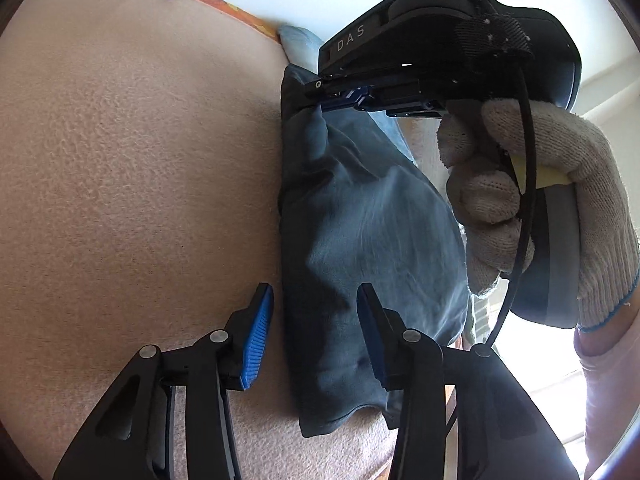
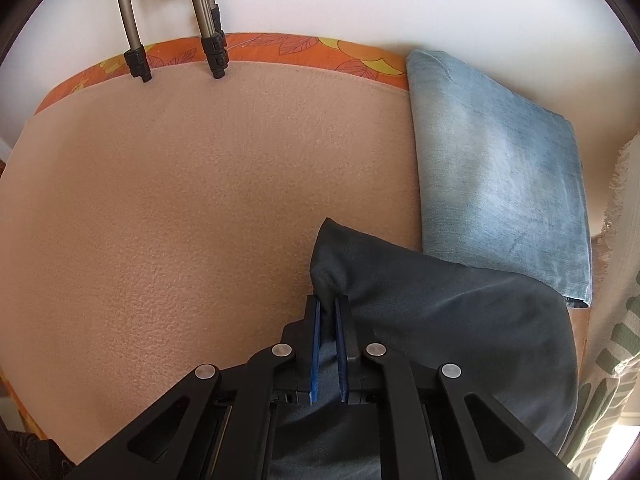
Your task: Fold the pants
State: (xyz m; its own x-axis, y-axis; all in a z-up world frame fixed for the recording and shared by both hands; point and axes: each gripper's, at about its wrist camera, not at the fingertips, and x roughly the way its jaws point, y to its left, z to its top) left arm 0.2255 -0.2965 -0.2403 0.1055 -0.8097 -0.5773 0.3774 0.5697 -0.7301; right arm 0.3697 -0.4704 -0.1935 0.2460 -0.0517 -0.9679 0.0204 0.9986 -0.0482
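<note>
Dark blue-grey pants (image 1: 360,220) lie as a long folded strip on a beige blanket (image 1: 140,180). My left gripper (image 1: 316,320) stands open at the strip's near end. Its left pad (image 1: 256,336) is beside the cloth edge and its right finger is over the cloth, neither pressing on it. At the far end, my right gripper (image 1: 320,100), held by a hand in a white knit glove (image 1: 520,184), pinches a raised corner. In the right wrist view the right gripper (image 2: 327,302) is shut on a peak of the dark pants (image 2: 440,320).
A folded pair of light blue jeans (image 2: 500,184) lies at the blanket's far right, partly under the dark pants. An orange floral sheet (image 2: 280,50) edges the blanket (image 2: 180,200) by the white wall. Metal legs with black tips (image 2: 214,52) rest there. A fringed patterned cloth (image 2: 612,320) hangs at the right.
</note>
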